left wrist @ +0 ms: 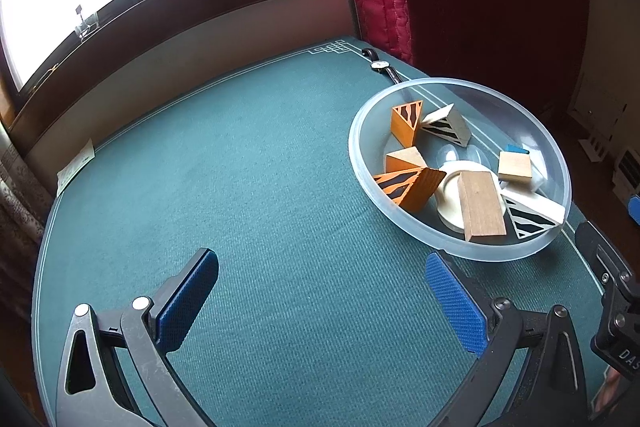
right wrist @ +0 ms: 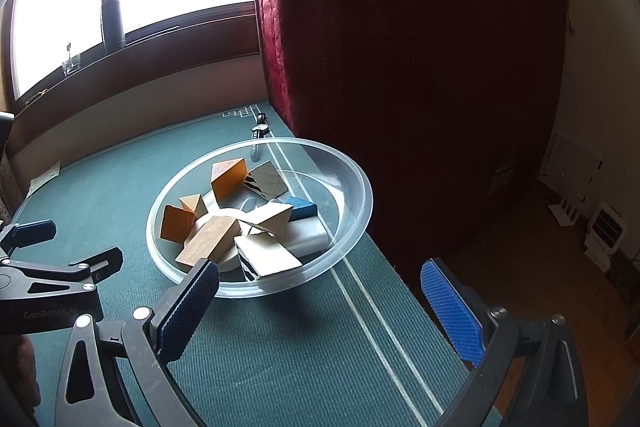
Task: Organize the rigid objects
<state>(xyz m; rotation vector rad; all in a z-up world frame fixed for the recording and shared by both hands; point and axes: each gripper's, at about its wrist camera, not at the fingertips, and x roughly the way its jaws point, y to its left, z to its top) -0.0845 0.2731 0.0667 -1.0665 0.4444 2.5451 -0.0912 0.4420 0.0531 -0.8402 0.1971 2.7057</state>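
Left claw [left wrist: 320, 301] spread wide and empty, right claw [right wrist: 320, 311] likewise, side by side

At the lower left of my right wrist view, my left gripper's [right wrist: 56, 247] black body reads "GenRobot.AI". At the lower right edge of my left wrist view, my right gripper's [left wrist: 618, 307] body shows only "DAS", cut off.
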